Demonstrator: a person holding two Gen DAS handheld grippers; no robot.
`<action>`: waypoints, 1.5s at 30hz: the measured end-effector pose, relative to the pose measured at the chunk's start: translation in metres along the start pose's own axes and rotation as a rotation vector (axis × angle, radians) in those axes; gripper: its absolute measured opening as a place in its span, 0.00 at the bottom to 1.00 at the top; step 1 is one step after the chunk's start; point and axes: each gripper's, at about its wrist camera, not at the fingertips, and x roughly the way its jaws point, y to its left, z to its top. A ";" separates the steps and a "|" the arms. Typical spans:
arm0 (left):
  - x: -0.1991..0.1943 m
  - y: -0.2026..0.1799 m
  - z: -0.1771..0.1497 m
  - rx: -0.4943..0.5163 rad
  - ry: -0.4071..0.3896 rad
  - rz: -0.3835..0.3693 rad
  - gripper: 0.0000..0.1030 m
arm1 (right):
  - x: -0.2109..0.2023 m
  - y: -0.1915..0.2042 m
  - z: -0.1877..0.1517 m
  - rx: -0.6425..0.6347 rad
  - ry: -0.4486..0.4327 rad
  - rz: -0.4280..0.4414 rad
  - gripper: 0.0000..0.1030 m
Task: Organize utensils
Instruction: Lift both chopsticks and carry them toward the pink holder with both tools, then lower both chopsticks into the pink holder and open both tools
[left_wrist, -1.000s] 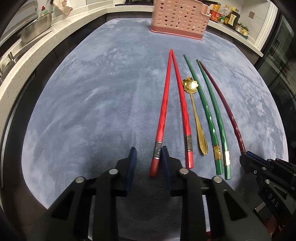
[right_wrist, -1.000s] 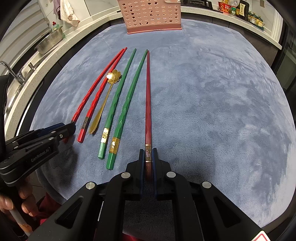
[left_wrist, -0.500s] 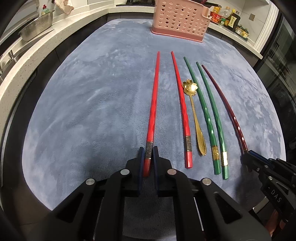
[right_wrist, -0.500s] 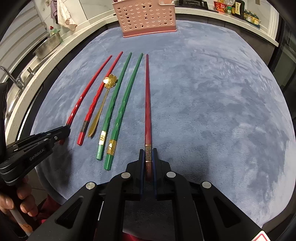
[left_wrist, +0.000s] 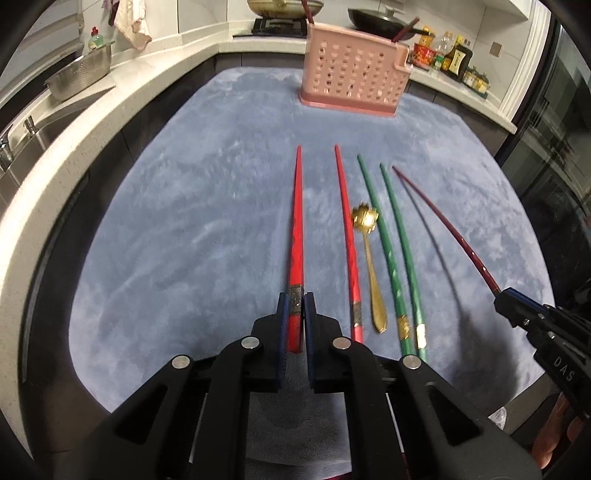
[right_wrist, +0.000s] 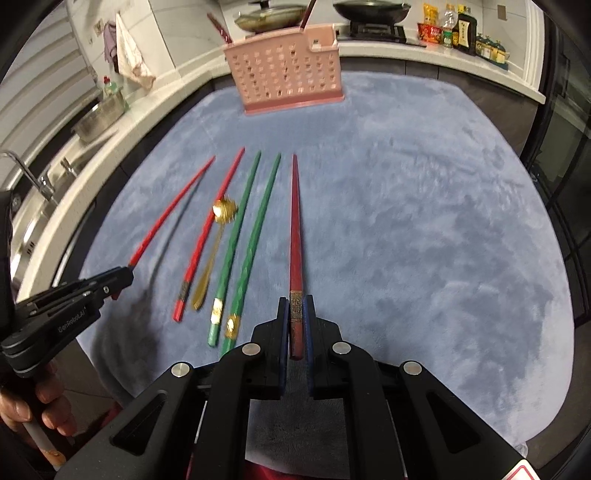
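Gripping a bright red chopstick (left_wrist: 295, 254) by its metal-banded butt end, your left tool (left_wrist: 294, 314) sits at the lower centre of the left wrist view, its jaws having just been closing and now clamped on the stick, whose tip points up the frame toward the pink perforated plastic utensil basket (left_wrist: 354, 74). Your right tool (right_wrist: 295, 317) is likewise clenched on a dark red chopstick (right_wrist: 295, 236), held near its banded end at the lower centre of the right wrist view, the stick running straight up the frame. Both held sticks cast shadows on the grey-blue plush mat (right_wrist: 424, 221) covering the tabletop, apart from the sticks themselves. Left lying on the mat, in the middle of the left wrist view, you have a second bright red chopstick (left_wrist: 349, 243), a gold spoon with a flower-shaped bowl (left_wrist: 371, 266) just beside it, and a pair of green chopsticks with gold bands (left_wrist: 397, 258) side by side to the right of the spoon. The basket stands upright at the far edge of the mat, top centre of both views, with a couple of dark red sticks poking out of it. In the lower left of the right wrist view, your hand (right_wrist: 33, 410) wraps the left tool's handle. The frames are slightly blurred.
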 end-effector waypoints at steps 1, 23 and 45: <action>-0.003 0.000 0.003 -0.002 -0.007 -0.002 0.07 | -0.005 -0.001 0.005 0.006 -0.015 0.004 0.07; -0.087 0.007 0.122 -0.005 -0.281 0.002 0.07 | -0.091 -0.029 0.124 0.068 -0.312 0.025 0.07; -0.140 -0.029 0.309 0.015 -0.592 -0.084 0.07 | -0.119 -0.018 0.303 0.069 -0.601 0.132 0.07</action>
